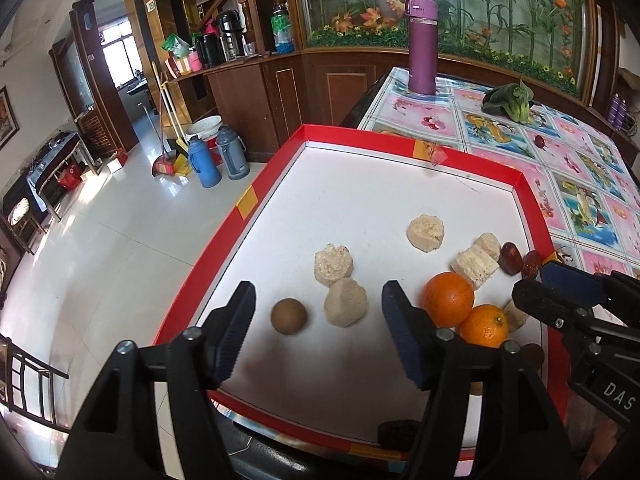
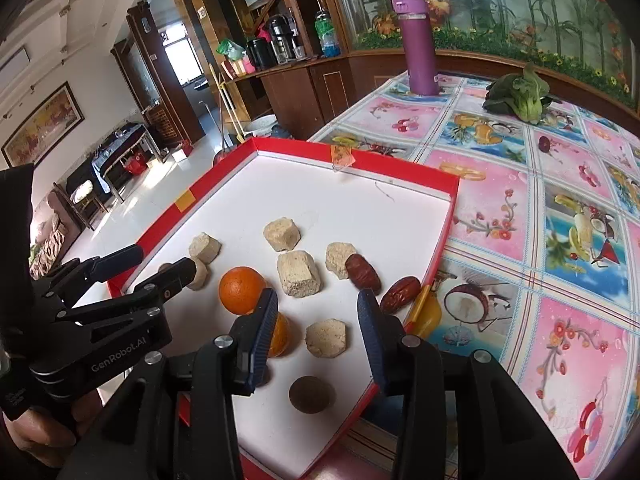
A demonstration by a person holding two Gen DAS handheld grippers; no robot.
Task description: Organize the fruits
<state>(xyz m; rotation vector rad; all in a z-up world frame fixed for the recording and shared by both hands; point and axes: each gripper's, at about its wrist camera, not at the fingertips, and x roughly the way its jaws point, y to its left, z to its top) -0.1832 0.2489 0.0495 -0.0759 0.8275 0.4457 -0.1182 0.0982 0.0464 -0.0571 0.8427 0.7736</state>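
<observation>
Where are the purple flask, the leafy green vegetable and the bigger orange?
purple flask (image 1: 422, 48), left wrist view, middle of its body.
leafy green vegetable (image 2: 520, 94), right wrist view, its leaves.
bigger orange (image 1: 448, 299), left wrist view, centre of its peel.

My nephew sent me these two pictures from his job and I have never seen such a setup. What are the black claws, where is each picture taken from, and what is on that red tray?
The black claws are two-finger grippers, one carried in each of a person's hands; there is no robot arm. Each gripper has a wide-angle camera looking along its fingers. One picture looks out from the left gripper, the other from the right gripper. Both are open and hold nothing.

On the flowered tablecloth lies a red-rimmed tray. In it are two oranges, several pale beige chunks, two dark red dates and brown round fruits. Beyond the tray stand a purple flask and a leafy green vegetable.
</observation>
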